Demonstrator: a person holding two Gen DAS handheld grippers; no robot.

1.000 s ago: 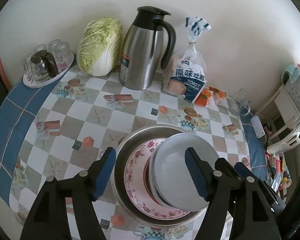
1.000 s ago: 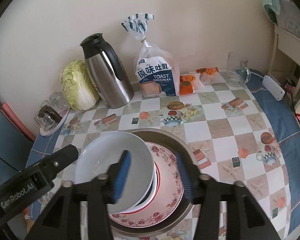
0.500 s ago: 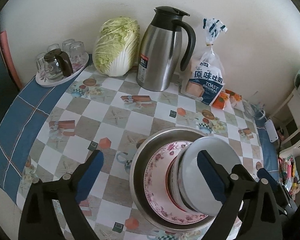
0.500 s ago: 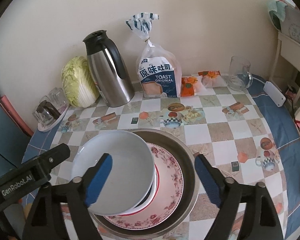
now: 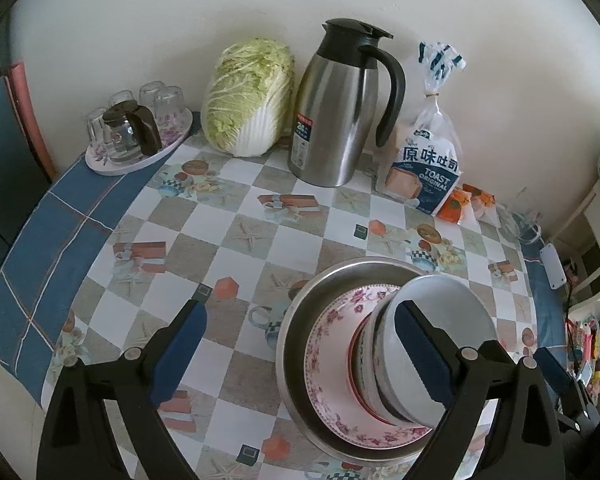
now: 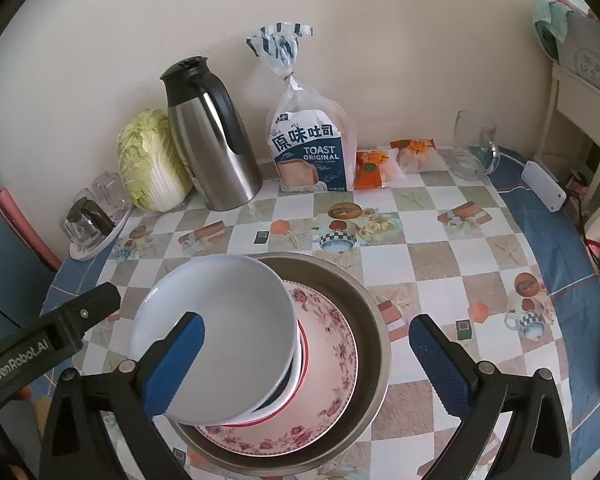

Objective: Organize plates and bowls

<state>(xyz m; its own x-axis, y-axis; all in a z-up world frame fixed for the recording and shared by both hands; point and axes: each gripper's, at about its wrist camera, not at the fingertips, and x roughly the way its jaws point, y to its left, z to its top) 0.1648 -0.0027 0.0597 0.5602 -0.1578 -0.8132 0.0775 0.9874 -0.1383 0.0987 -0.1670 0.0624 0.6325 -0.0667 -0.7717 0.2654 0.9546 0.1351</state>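
Nesting by size accounts for the main lot: a white bowl (image 6: 216,320) sits uppermost on smaller bowls, one red-rimmed (image 6: 304,356), these on a floral plate (image 6: 332,364), all inside a wide steel basin (image 6: 376,320) on the near part of the checked tablecloth (image 5: 236,240). Widest at the bottom keeps the stack steady, though the white bowl appears tilted toward the left of the right wrist view, so it may not be fully seated. Right gripper (image 6: 306,364): jaws have just been opening and stand wide, one blue pad in front of the white bowl and the other out over the tablecloth beyond the basin rim, neither pressing on anything; judged a release after setting the bowl down. Left gripper (image 5: 300,352): jaws likewise have just opened and stand wide, one pad over bare cloth, the other before the bowl's side, gripping nothing. Non-task stock is ranged along the wall, presumably to leave working room: a napa cabbage (image 5: 248,96), a steel thermal jug (image 5: 336,108), a bag of toast bread (image 5: 424,168), orange snack packets (image 6: 374,166), a glass mug (image 6: 472,144), and a tray of upturned glasses (image 5: 136,132) at the far left edge.
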